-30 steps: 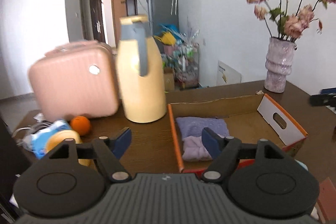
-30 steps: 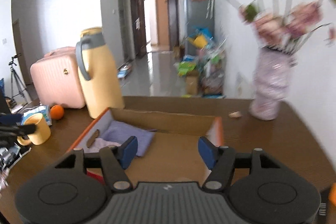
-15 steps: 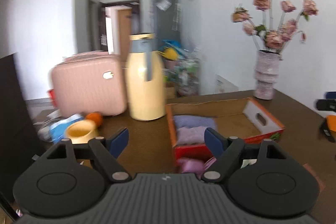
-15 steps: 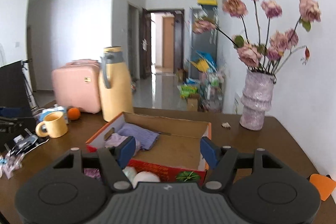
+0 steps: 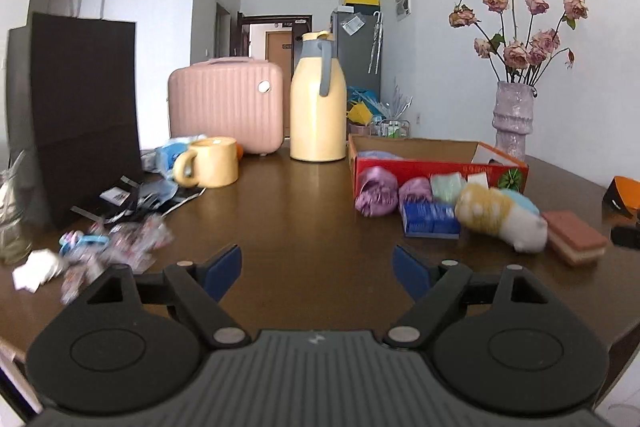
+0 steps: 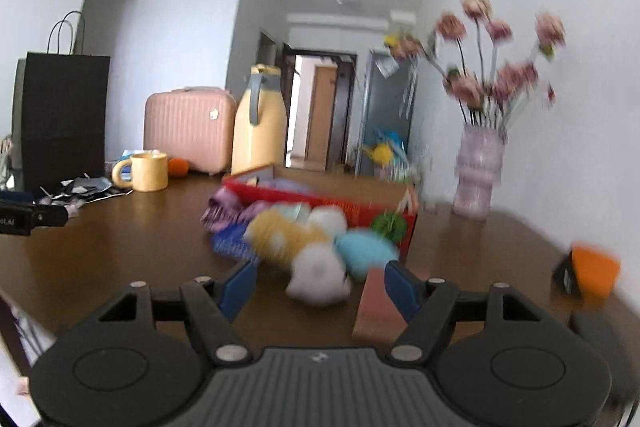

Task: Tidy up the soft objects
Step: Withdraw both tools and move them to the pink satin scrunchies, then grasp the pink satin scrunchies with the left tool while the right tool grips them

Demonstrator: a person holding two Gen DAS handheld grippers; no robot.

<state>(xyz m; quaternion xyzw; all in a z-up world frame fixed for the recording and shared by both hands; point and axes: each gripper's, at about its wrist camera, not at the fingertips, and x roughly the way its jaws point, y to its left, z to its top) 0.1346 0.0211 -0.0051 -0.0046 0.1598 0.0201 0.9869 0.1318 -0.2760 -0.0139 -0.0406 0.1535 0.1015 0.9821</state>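
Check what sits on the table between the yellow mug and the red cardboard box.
Only bare brown table lies between the yellow mug and the red box; the left wrist view shows it. The yellow jug stands farther back.

Empty tongs (image 5: pixel 317 271) before plush toy (image 5: pixel 502 217)

Red box (image 5: pixel 436 169), yellow-white-blue spotted plush (image 5: pixel 500 217) — pink case (image 5: pixel 226 105), yellow mug (image 5: pixel 212 163).

Bare table (image 5: pixel 304 211) open down the middle, from near edge to far jug (image 5: pixel 318 103). Left blocked by black bag (image 5: pixel 80 115), mug (image 5: pixel 212 163) and scattered wrappers (image 5: pixel 120 243); right by box (image 5: pixel 440 167), plush toy (image 5: pixel 500 217) and sponge (image 5: pixel 576 237).
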